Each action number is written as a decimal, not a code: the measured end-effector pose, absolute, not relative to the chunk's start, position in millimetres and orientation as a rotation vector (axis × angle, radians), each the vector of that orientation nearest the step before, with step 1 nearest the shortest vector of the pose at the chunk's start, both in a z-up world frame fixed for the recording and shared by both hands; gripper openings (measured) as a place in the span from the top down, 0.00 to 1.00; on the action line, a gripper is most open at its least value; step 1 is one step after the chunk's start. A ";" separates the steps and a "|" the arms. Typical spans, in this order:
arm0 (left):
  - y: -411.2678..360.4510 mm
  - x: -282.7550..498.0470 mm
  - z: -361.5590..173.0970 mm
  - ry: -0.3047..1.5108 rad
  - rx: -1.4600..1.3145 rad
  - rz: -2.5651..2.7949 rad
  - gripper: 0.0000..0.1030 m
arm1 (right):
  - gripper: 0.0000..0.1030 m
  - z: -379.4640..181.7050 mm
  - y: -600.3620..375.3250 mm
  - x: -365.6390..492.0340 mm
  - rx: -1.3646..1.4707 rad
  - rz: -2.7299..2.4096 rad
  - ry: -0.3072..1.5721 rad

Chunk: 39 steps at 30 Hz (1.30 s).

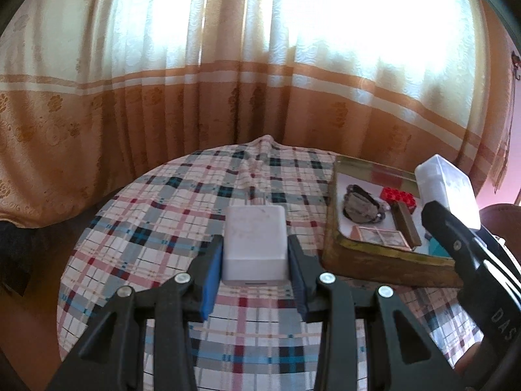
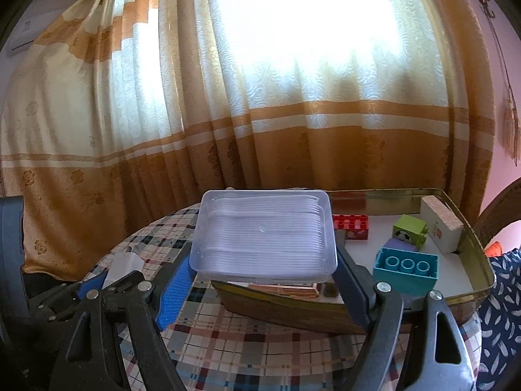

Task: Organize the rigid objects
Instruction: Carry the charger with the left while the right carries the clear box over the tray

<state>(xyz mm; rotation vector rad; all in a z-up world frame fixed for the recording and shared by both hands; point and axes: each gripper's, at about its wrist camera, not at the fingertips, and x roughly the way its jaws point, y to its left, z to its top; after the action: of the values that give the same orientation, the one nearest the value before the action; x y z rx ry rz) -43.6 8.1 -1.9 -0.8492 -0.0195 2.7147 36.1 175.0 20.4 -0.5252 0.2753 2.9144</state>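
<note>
Left wrist view. The left gripper (image 1: pixel 255 257) is closed on a small white block (image 1: pixel 255 244), which looks like a plug-in charger; the blue pads (image 1: pixel 211 267) are pressed against its two flat sides. The block is held clear above the checked tablecloth (image 1: pixel 162 215), to the left of the brass tray (image 1: pixel 384 254). It is judged light, hard and stiff, with smooth, rather slippery faces; the hold across the flat sides seems the right one, since the rounded corners would give the pads little purchase. In the tray a red brick (image 1: pixel 399 197), a dark grey bundle (image 1: pixel 361 208) and a brown stick (image 1: pixel 405 224) are seen. At the right edge of the view the right gripper's arm is seen over the tray's near right corner, with a clear box above it.

Right wrist view. The right gripper (image 2: pixel 263 273) is clamped on a clear plastic box (image 2: pixel 265 234) packed with what look like white plastic utensils. It is held by its two short ends, just above the tray's (image 2: pixel 482 260) near left corner. The box is judged light but thin-walled and somewhat springy, with slick sides; a low hold near the base is thought safest, and hard squeezing is to be avoided. Further right in the tray lie a teal brick (image 2: pixel 405 270), a green cube (image 2: pixel 410 231) and a white block with a pink top (image 2: pixel 441 228).
</note>
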 end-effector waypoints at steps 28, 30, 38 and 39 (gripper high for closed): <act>71.6 -18.4 30.9 0.055 -0.730 2.605 0.64 | 0.20 23.6 229.6 68.8 -0.476 2.799 0.330; 76.4 -17.0 32.9 0.060 -0.722 2.598 0.64 | 0.20 23.8 234.0 71.3 -0.471 2.790 0.332; 98.8 -14.1 38.0 0.085 -0.703 2.564 0.64 | 0.20 25.1 255.8 79.6 -0.448 2.747 0.355; 101.8 -14.1 38.5 0.087 -0.701 2.559 0.64 | 0.20 25.2 257.8 80.0 -0.447 2.742 0.356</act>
<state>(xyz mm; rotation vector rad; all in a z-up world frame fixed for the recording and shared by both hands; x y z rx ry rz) -14.1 101.8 38.5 -0.7013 0.0866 2.5591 80.0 257.8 25.2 -0.4474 0.3564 2.7416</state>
